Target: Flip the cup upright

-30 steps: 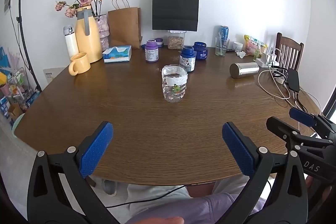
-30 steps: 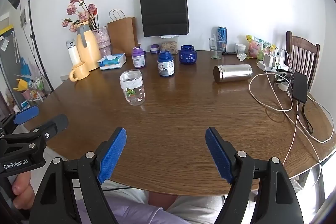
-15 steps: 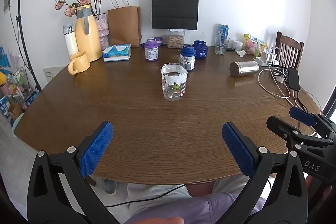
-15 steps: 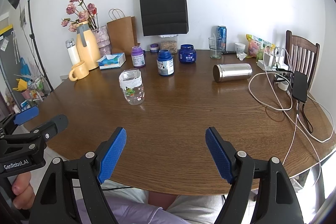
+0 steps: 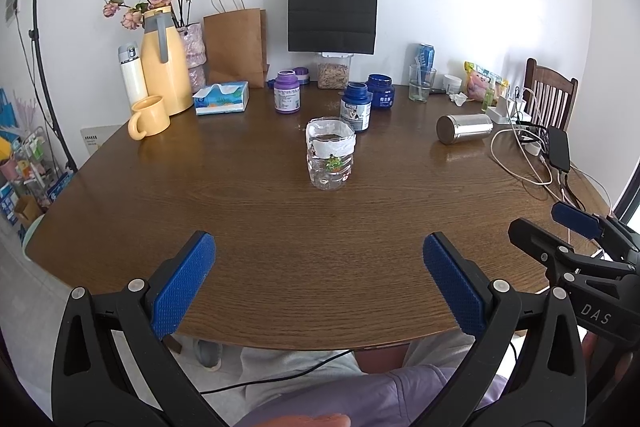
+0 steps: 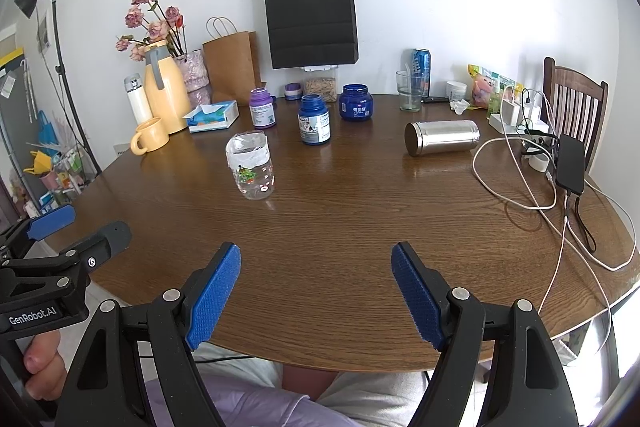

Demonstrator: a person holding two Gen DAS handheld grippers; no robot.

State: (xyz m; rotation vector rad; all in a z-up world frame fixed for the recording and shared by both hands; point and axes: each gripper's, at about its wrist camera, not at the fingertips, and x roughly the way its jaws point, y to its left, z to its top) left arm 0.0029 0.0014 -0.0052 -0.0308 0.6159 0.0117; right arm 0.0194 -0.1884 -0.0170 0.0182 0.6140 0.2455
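A steel cup [image 5: 464,129] lies on its side at the right of the round wooden table [image 5: 280,247], its round end facing me; it also shows in the right wrist view [image 6: 442,137]. My left gripper [image 5: 318,281] is open and empty above the table's near edge, far from the cup. My right gripper [image 6: 316,293] is open and empty, also at the near edge. Each gripper shows at the edge of the other's view.
A clear plastic jar [image 5: 331,159] with white tape stands mid-table. Blue and purple bottles [image 6: 315,125], a yellow mug [image 5: 148,117], a thermos jug, a tissue box and paper bags stand at the back. Cables and a black power bank [image 6: 570,163] lie at the right by a chair.
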